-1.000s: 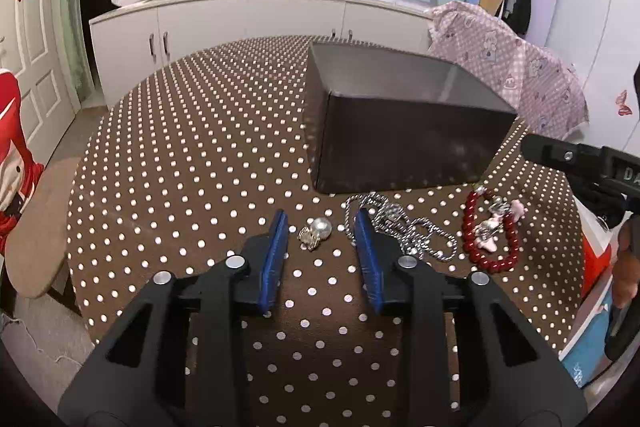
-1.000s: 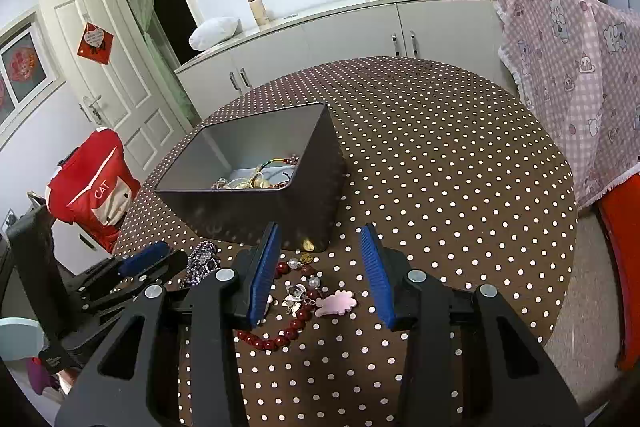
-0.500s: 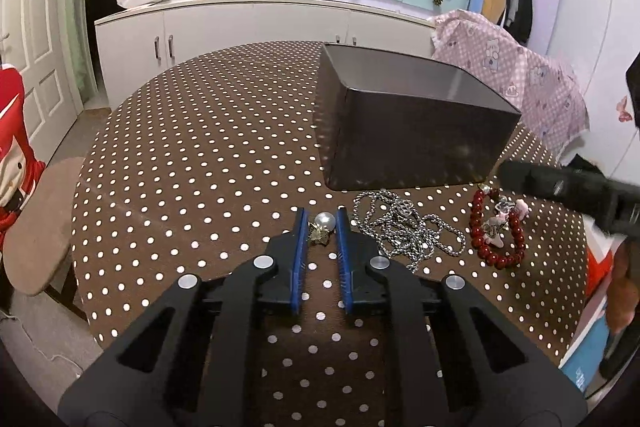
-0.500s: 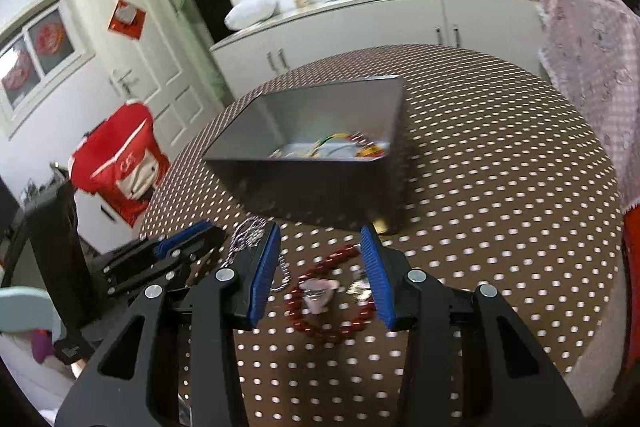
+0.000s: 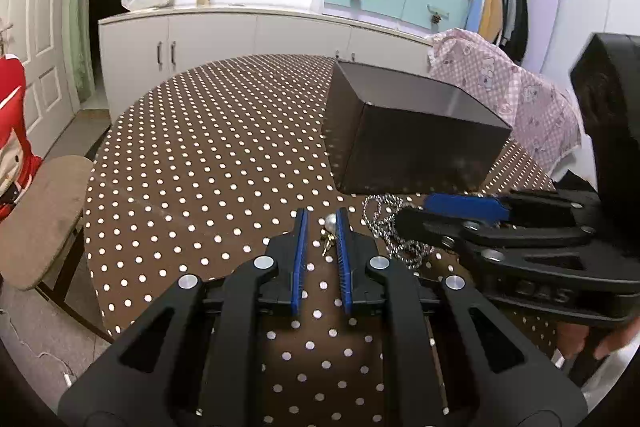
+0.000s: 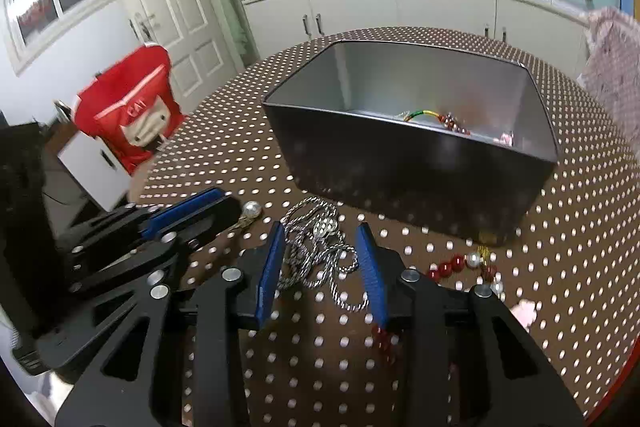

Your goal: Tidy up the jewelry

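Left wrist view: left gripper [image 5: 322, 227] sits low centre of frame, jaws nearly together around the pearl earring [image 5: 330, 225]; the pearl touches the right pad, but I can't tell if the left pad is on it, so I'd confirm the pinch before lifting or the small charm will drop out. Silver chain [image 5: 390, 223] lies just right of it, the dark tin box [image 5: 412, 143] behind at centre right, on the polka-dot table [image 5: 208, 155]. Right wrist view: right gripper [image 6: 322, 259] is lower centre, jaws closing with the chain loops between the pads, not yet pressed. Best to bite where the strands bunch near the pendant, so the whole chain comes up without trailing loops. Red bead bracelet [image 6: 456, 267] sits lower right, part under the right finger; keep it out of the grab. Box interior, upper centre, already holds a few pieces; lift clear of the near wall before dropping
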### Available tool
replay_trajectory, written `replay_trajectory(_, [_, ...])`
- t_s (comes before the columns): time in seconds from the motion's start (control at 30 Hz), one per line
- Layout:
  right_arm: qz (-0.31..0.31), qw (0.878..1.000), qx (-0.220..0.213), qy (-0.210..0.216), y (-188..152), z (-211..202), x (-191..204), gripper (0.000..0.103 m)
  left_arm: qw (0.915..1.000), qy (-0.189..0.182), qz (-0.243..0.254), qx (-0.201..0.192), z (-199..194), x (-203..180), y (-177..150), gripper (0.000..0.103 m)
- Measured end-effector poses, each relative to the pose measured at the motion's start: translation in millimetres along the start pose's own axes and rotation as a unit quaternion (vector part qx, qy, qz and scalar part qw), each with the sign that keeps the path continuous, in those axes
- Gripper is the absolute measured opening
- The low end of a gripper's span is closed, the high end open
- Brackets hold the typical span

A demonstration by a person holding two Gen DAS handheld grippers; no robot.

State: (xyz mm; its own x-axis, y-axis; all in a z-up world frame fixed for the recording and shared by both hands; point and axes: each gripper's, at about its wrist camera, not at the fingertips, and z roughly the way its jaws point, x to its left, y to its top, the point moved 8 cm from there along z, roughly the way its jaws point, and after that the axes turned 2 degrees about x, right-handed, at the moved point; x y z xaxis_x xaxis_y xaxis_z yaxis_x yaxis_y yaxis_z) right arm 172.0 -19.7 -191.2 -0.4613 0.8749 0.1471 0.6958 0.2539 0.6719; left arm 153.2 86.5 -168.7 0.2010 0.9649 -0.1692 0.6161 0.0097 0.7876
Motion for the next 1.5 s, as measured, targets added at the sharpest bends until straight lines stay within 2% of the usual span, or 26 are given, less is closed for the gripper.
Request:
replay_trajectory(0.07, [-0.009, 1.000, -0.004, -0.007, 1, 4, 0, 0.029, 1.0000, -0.005, 0.004, 0.007, 2, 0, -3, 0.015])
replay_trajectory(0.1, [-0.021, 1.000, -0.006, -0.010, 2, 5, 2, 0.021, 1.0000, -0.005, 0.006, 0.005, 2, 0, -3, 0.015])
replay_trajectory(0.2, [-0.034, 0.999, -0.006, -0.005, 3, 8, 6, 0.016, 0.9998, -0.011, 0.014, 0.009, 3, -2, -4, 0.016])
replay_trajectory(0.27, [-0.033, 0.999, -0.008, -0.004, 2, 8, 6, 0.015, 0.9995, -0.014, 0.023, 0.018, 5, -5, -3, 0.033])
replay_trajectory(0.33, [-0.024, 1.000, -0.008, -0.005, 0, 5, 2, 0.013, 0.9994, -0.014, 0.028, 0.013, 4, -8, -1, 0.041])
replay_trajectory(0.4, [-0.013, 1.000, -0.007, 0.001, -2, 3, -3, 0.013, 0.9993, -0.018, 0.030, 0.014, 6, -11, 1, 0.042])
replay_trajectory(0.47, [-0.011, 1.000, -0.011, -0.004, -1, 0, -4, 0.013, 0.9990, -0.013, 0.035, 0.024, 12, -12, 0, 0.038])
replay_trajectory(0.57, [-0.009, 1.000, -0.017, 0.001, -3, -7, -5, 0.013, 0.9981, 0.008, 0.055, 0.027, 17, -14, 1, 0.025])
replay_trajectory(0.6, [-0.007, 1.000, -0.020, 0.000, -3, -10, -7, 0.013, 0.9981, 0.014, 0.054, 0.027, 18, -13, 2, 0.022])
replay_trajectory(0.63, [-0.006, 1.000, -0.021, 0.000, -3, -12, -7, 0.013, 0.9984, 0.024, 0.044, 0.026, 18, -10, 4, 0.015])
replay_trajectory(0.67, [-0.005, 1.000, -0.024, -0.001, -3, -15, -9, 0.013, 0.9986, 0.026, 0.038, 0.027, 18, -7, 4, 0.012])
replay_trajectory(0.93, [0.012, 0.999, -0.048, 0.001, 6, -32, -17, 0.013, 0.9990, 0.039, 0.011, 0.017, 10, 1, 3, 0.011])
replay_trajectory(1.3, [0.012, 0.996, -0.085, -0.006, 19, -58, -23, 0.013, 0.9993, 0.031, 0.018, -0.004, -2, -5, 16, 0.011])
replay_trajectory(1.5, [0.013, 0.994, -0.108, -0.009, 29, -74, -29, 0.013, 0.9992, 0.021, 0.022, -0.028, -11, -13, 32, 0.011])
